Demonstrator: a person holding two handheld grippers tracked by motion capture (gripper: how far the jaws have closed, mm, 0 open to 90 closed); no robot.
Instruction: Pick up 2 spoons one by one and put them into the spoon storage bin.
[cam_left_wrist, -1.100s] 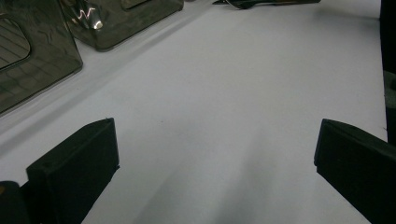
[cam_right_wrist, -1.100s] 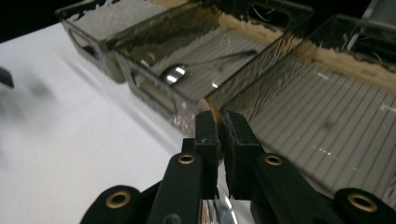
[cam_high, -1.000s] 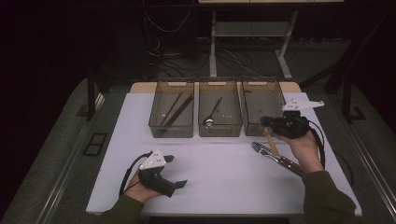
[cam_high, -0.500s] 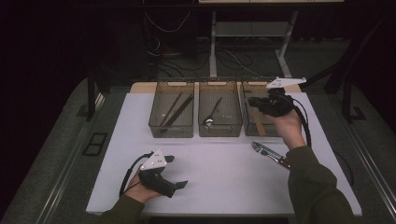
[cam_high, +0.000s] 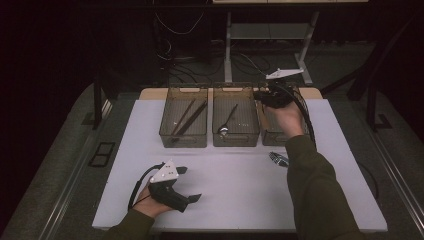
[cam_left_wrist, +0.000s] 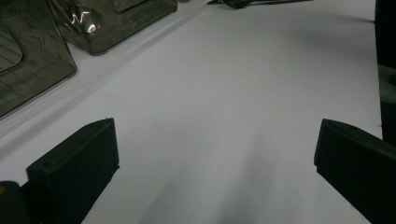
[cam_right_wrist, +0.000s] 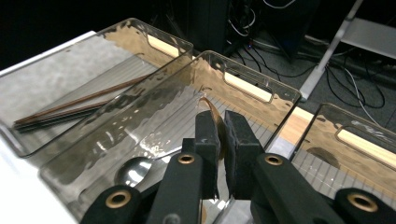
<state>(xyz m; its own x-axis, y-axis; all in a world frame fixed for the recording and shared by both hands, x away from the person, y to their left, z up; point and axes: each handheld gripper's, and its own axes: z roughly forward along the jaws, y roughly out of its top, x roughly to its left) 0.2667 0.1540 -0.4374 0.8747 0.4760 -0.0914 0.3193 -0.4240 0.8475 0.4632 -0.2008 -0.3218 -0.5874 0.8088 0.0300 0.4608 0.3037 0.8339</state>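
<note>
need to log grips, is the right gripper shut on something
Shut: the right gripper has both pads clamped on a thin brown utensil handle.

I am resting my left gripper (cam_high: 186, 186) low near the table's near edge, its cable looping back past my wrist, its two black jaws standing wide apart with nothing between them. I am stretching my right arm forward, the sleeve running up from the bottom of the high view, and holding my right gripper (cam_right_wrist: 221, 140) raised, its jaws pressed close together on a thin brown piece.
</note>
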